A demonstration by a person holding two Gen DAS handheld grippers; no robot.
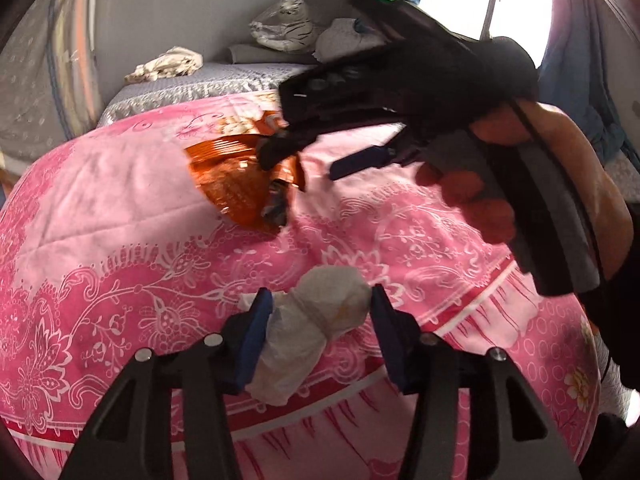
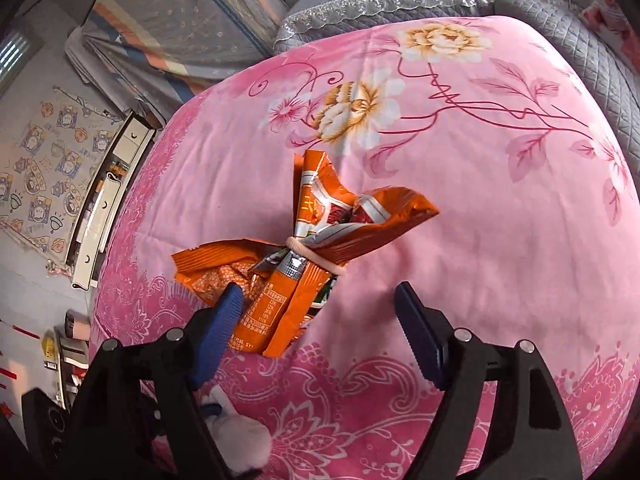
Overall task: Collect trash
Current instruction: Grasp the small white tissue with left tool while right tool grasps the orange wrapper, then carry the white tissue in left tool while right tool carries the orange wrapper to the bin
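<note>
While the pink floral blanket covers the bed, left gripper spread apart around a white tissue wad at the near edge, orange snack wrapper banded with scraps inside, mid-blanket, right gripper spread apart over it.

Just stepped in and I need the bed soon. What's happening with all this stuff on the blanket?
A person is clearing trash off the pink floral blanket with handheld tongs in each hand. The left tongs are open around a wadded white tissue; only one pad seems to touch it. The right tongs are open over a tied orange snack wrapper, which lies on the blanket, not yet gripped.
</note>
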